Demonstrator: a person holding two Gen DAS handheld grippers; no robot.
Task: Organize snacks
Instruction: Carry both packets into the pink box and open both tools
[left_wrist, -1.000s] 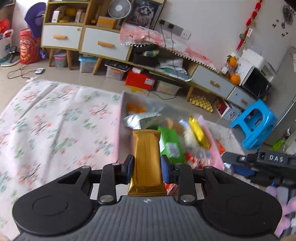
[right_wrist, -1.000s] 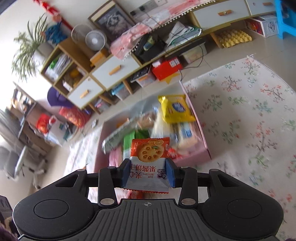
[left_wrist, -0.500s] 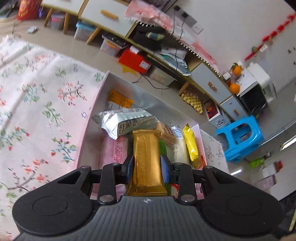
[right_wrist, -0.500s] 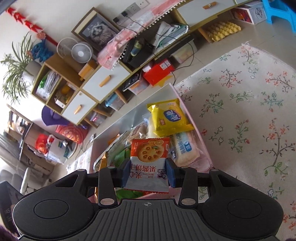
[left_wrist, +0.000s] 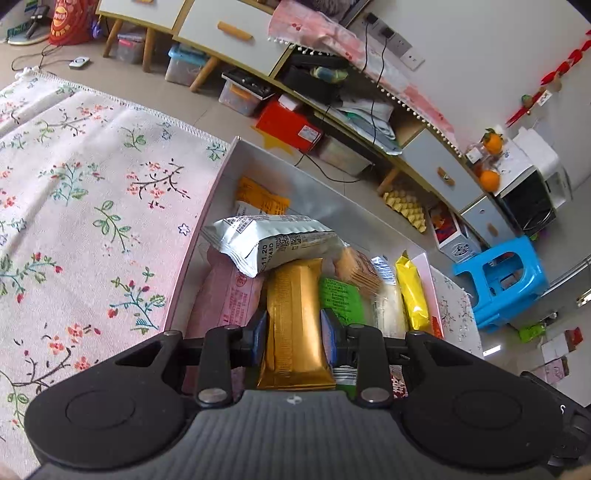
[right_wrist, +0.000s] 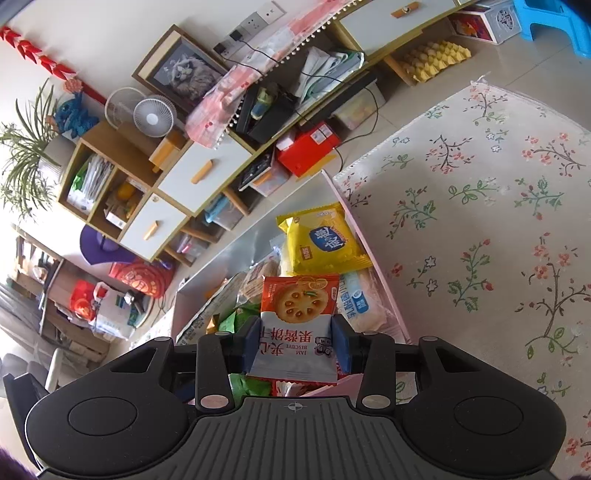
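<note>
- Left gripper (left_wrist: 294, 334) fingers pinch a gold bar (left_wrist: 294, 321) above the crowded box (left_wrist: 207, 236); dropped there, it could wedge under the silver packet (left_wrist: 273, 240)
- Right gripper (right_wrist: 295, 341) fingers pinch a biscuit packet (right_wrist: 298, 321); it may slide off the pile

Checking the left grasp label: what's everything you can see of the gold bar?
The gold bar is a long, flat snack in shiny metallic gold foil with crimped, ribbed seams at both ends. The left tongs are shut on its lower half, blue pads pressing its long edges. It points straight away from the camera, held above the packed snack box. Its far end overlaps the silver packet; actual contact cannot be told.
</note>
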